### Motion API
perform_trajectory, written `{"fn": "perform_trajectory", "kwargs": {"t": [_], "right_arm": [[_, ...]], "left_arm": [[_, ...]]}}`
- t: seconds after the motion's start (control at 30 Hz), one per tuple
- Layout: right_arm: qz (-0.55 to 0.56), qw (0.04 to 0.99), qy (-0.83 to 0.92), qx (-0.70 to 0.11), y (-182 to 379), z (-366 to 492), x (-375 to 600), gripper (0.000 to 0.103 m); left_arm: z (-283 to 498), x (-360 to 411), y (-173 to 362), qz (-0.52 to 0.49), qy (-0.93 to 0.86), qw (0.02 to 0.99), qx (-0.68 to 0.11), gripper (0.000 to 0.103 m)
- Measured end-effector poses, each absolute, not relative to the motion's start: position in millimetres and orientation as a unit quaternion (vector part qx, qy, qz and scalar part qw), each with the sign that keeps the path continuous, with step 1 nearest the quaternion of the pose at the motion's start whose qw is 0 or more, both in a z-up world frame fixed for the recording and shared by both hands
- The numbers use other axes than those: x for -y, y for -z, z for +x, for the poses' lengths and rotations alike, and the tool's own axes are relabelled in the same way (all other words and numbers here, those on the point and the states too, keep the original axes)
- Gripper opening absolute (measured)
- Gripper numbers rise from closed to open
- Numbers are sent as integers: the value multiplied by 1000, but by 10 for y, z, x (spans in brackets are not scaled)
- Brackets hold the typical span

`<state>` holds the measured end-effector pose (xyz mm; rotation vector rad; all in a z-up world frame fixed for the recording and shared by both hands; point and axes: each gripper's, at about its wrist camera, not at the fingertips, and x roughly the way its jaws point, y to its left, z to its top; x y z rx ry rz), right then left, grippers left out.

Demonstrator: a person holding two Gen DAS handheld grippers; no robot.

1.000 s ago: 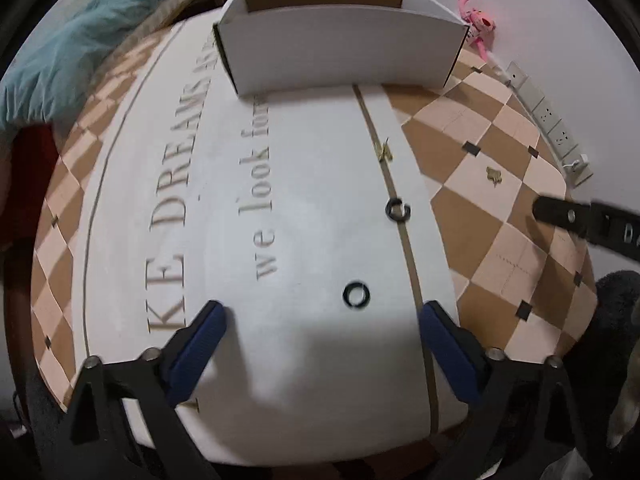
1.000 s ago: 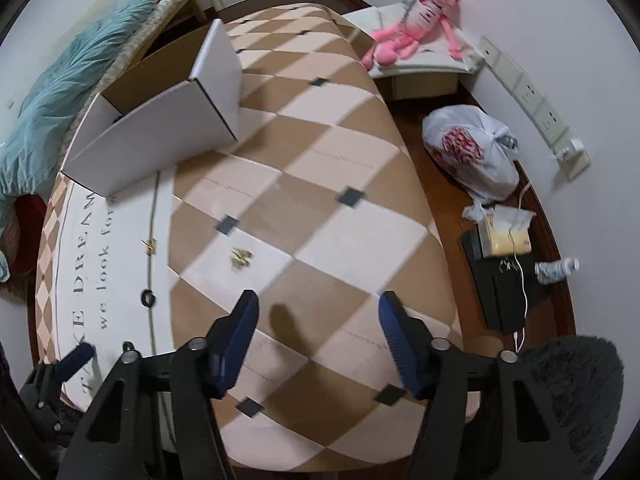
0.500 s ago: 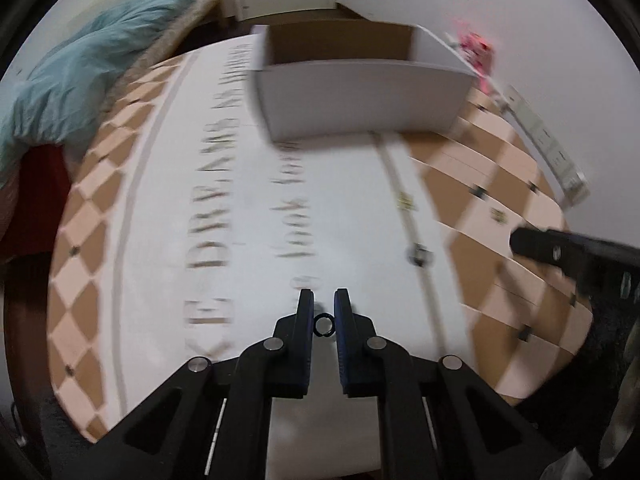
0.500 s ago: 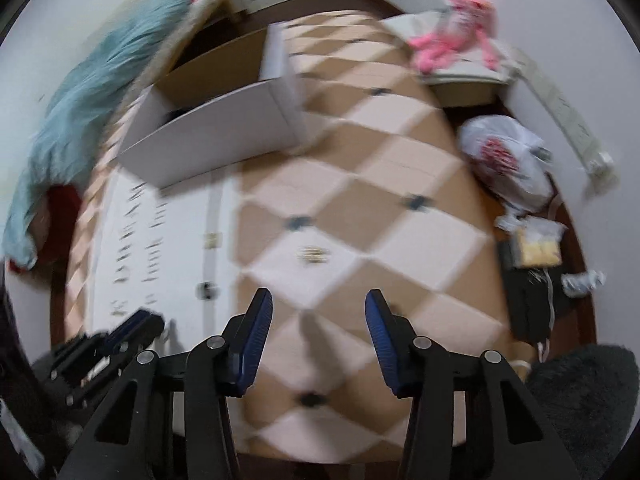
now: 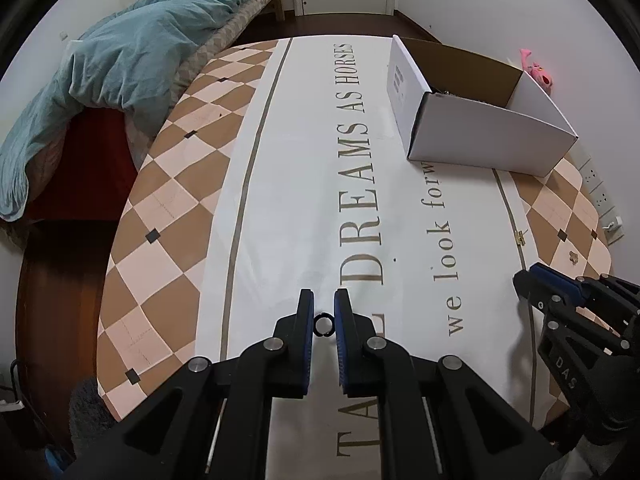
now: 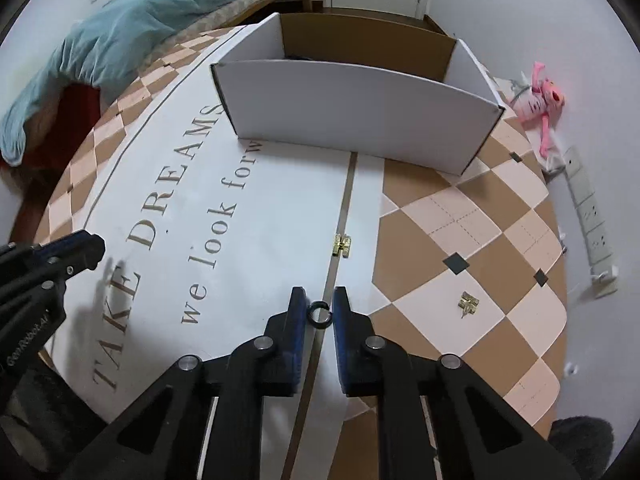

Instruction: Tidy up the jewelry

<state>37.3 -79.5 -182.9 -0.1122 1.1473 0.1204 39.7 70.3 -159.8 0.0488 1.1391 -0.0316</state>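
Your left gripper (image 5: 324, 325) had its jaws clenched on a black ring (image 5: 323, 325), and your right gripper (image 6: 319, 314) gripped another black ring (image 6: 319, 315), both above the desk (image 6: 280, 208) before the white cardboard box (image 6: 360, 112).

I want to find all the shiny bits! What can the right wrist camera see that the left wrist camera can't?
Only the right wrist view shows the right gripper closed on a black open ring, and both gold pieces clearly: one gold earring on the stripe and another gold earring on a pale square. Only the left wrist view shows the left gripper pinching a black closed ring. Both show the white cardboard box, the blue duvet and the pink plush toy.
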Motion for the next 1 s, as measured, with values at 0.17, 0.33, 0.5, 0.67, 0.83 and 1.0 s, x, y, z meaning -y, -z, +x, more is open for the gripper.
{"fn": "perform_trajectory", "kwargs": {"t": [0.17,0.33,0.5,0.67,0.83,1.0], "right_arm": [[-50,837,-64,-542,1828,370,806,13],[6,848,-77,-525,1418,451,1064,13],[36,869,-79,-487,861,932,1391,13],[57,866,-79,-490,682,1546,1653,13],[52,852,-89,-514,695,1914,1670,13],[57,843,-90,-527,777,2058,1683,13]], "left_arm": [[386,-651,1574,16,24,841,-541,8],[478,-521,1287,-11,54,846,-530,8],[930,-295,878,-38,102,855,-507,8],[1545,-76,706,-22,121,856,-502,8],[1937,17,743,-31,132,842,-523,8],[2055,37,765,-35,135,833,-535,8]]}}
